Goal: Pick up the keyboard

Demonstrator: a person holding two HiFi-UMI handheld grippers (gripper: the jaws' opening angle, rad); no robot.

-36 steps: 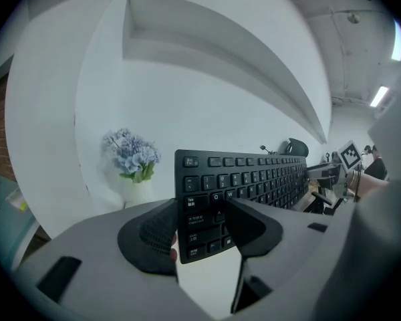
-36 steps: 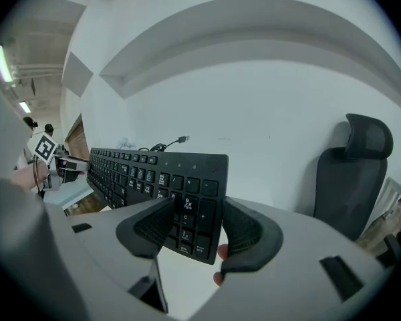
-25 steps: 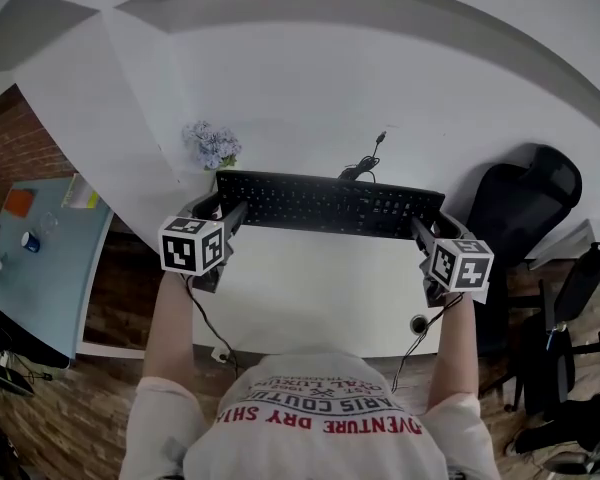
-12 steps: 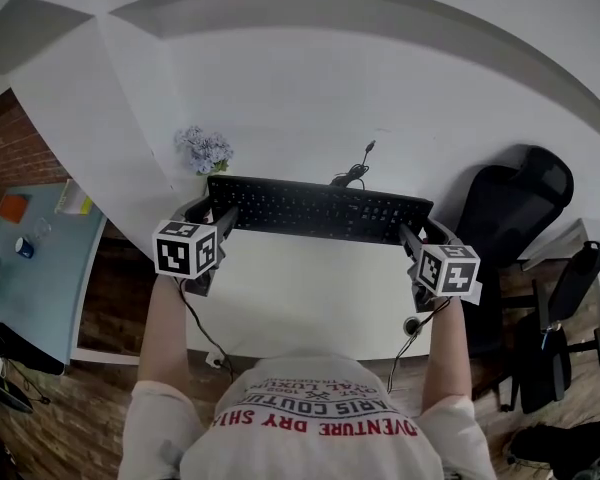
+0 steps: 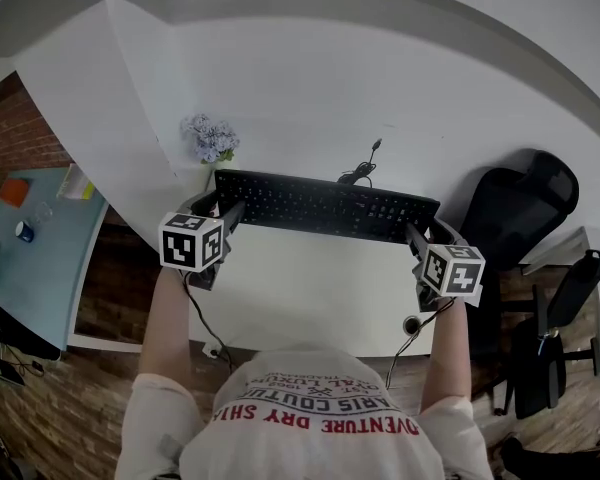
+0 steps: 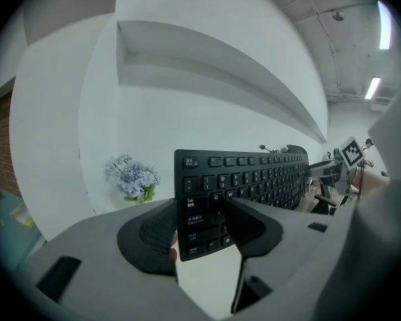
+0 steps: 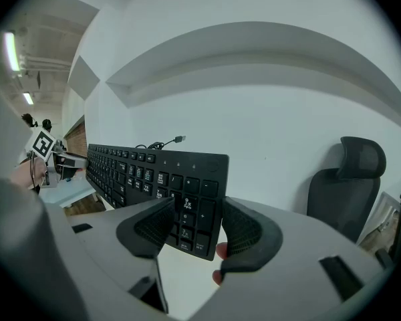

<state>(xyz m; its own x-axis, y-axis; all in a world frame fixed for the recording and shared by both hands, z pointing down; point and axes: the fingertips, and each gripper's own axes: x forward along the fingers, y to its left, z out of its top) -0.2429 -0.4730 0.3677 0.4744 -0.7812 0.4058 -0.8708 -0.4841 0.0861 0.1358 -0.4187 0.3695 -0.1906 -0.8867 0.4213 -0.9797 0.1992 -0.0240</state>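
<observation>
1. Far left: purple flowers [image 5: 211,138] are sitting at the back-left corner of the white desk [image 5: 310,288].
2. Your left gripper [image 5: 222,211] is clamping the black keyboard [image 5: 325,206] at its Tab-key end, pads pressing front & back.
3. Keyboard is hanging btwn both grippers over the desk's far side, keys tilting toward you; its cable [image 5: 363,168] is trailing behind.
4. Your right gripper [image 5: 423,234] is gripping the numpad end, jaws clenched on it.
5. Far right: black chair [image 5: 515,208] is standing beside the desk.
</observation>
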